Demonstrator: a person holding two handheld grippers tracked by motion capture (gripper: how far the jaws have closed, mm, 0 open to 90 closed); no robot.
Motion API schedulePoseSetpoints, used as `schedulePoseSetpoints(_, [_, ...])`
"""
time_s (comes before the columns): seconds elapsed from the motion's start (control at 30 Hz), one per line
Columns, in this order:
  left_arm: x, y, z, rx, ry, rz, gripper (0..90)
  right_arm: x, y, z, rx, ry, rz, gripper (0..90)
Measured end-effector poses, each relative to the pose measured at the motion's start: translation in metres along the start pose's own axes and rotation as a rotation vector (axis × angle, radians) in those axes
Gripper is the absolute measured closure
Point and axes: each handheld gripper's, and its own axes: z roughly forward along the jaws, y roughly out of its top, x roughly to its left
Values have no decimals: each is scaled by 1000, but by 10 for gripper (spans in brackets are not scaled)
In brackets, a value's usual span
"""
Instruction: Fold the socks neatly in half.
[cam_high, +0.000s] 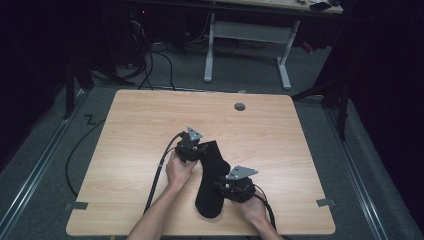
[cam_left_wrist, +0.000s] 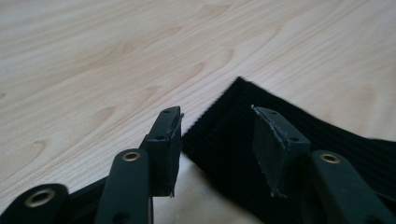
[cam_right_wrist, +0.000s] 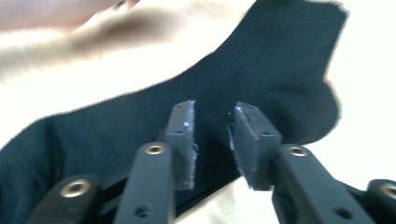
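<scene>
Sock: the black sock (cam_high: 212, 175) lies flat near the desk's (cam_high: 135, 130) front edge.
Left gripper (cam_left_wrist: 217, 140): jaws apart over the cuff, holding nothing.
Right gripper (cam_right_wrist: 212, 140): jaws narrow, no grip seen.
Advice: lower each gripper, pinch one fabric edge firmly.

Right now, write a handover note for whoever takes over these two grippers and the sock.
Left gripper: open, jaws straddling the ribbed cuff edge of the black sock, pads not pressing on it.
Right gripper: jaws apart over the sock's foot part near the heel; no grip visible.
Sock: lying flat on the wooden table, near the person's edge, cuff toward the far side, toe toward the person.
Done: sock laid out, both grippers positioned at it.
Left: probably close on the cuff and handle the sock, perhaps folding it; nothing is folded yet.
</scene>
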Motion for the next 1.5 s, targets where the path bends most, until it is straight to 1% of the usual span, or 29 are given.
schedulePoseSetpoints(0.03, [-2, -1, -4, -6, -10, 2, 515, -3, 2, -4, -18, -11, 17, 734])
schedulePoseSetpoints(0.07, [-4, -4, -10, -11, -32, 6, 508, -6, 4, -6, -29, -26, 26, 755])
schedulePoseSetpoints(0.1, [-7, -6, -14, -15, -48, 11, 502, -10, 8, -7, -30, -48, 39, 774])
schedulePoseSetpoints(0.13, [-7, -6, -14, -15, -48, 11, 497, -10, 8, -7, -30, -48, 39, 774])
schedulePoseSetpoints(0.17, [-10, -9, -17, -21, -66, 15, 492, -17, 15, -5, -24, -69, 58, 797])
schedulePoseSetpoints(0.2, [-17, -14, -19, -11, -100, 22, 484, -19, 18, -3, -21, -77, 64, 804])
schedulePoseSetpoints(0.33, [-31, -23, -18, 14, -133, 66, 471, -25, 30, 11, -4, -94, 81, 813])
schedulePoseSetpoints(0.37, [-34, -25, -17, 24, -135, 80, 470, -27, 32, 16, 6, -99, 83, 813])
schedulePoseSetpoints(0.43, [-37, -26, -15, 33, -136, 90, 470, -32, 33, 24, 35, -113, 99, 813])
schedulePoseSetpoints(0.5, [-42, -30, -6, 73, -123, 111, 473, -41, 31, 31, 68, -134, 120, 809])
schedulePoseSetpoints(0.53, [-42, -32, -4, 70, -117, 120, 472, -45, 30, 33, 78, -144, 130, 801])
schedulePoseSetpoints(0.57, [-42, -32, -4, 70, -117, 120, 473, -45, 30, 33, 78, -144, 130, 801])
schedulePoseSetpoints(0.63, [-41, -32, -4, 68, -111, 99, 474, -56, 25, 35, 105, -184, 138, 774])
schedulePoseSetpoints(0.67, [-41, -32, -4, 68, -111, 99, 473, -56, 25, 35, 105, -184, 138, 774])
schedulePoseSetpoints(0.7, [-41, -31, -4, 74, -108, 93, 471, -62, 24, 34, 97, -186, 157, 760])
schedulePoseSetpoints(0.8, [-41, -31, -4, 80, -102, 72, 466, -64, 26, 36, 109, -218, 139, 747])
schedulePoseSetpoints(0.9, [-41, -32, -5, 83, -95, 65, 466, -66, 26, 36, 103, -223, 147, 720])
schedulePoseSetpoints(0.93, [-41, -32, -5, 83, -92, 62, 466, -66, 26, 33, 87, -219, 152, 716])
schedulePoseSetpoints(1.0, [-41, -33, -5, 84, -88, 65, 465, -60, 26, 25, 34, -212, 135, 707])
schedulePoseSetpoints(1.03, [-41, -32, -5, 84, -87, 62, 464, -56, 26, 21, 19, -209, 126, 698])
schedulePoseSetpoints(1.07, [-41, -32, -5, 84, -87, 62, 463, -56, 26, 21, 19, -209, 126, 698])
schedulePoseSetpoints(1.1, [-41, -32, -5, 85, -83, 60, 462, -47, 26, 13, 3, -189, 100, 668])
schedulePoseSetpoints(1.13, [-41, -32, -5, 85, -83, 60, 461, -47, 26, 13, 3, -189, 100, 668])
schedulePoseSetpoints(1.17, [-40, -32, -5, 85, -84, 59, 460, -41, 25, 10, 19, -165, 91, 653])
schedulePoseSetpoints(1.23, [-41, -32, -5, 88, -79, 57, 460, -38, 23, 10, 41, -139, 94, 645])
schedulePoseSetpoints(1.3, [-41, -32, -6, 95, -77, 56, 460, -38, 20, 14, 61, -134, 105, 636])
schedulePoseSetpoints(1.37, [-42, -32, -7, 94, -75, 55, 460, -39, 19, 16, 67, -130, 116, 632])
schedulePoseSetpoints(1.43, [-42, -34, -9, 92, -72, 50, 460, -42, 17, 23, 89, -136, 128, 630])
schedulePoseSetpoints(1.5, [-43, -35, -9, 95, -70, 49, 460, -43, 16, 25, 94, -136, 120, 628])
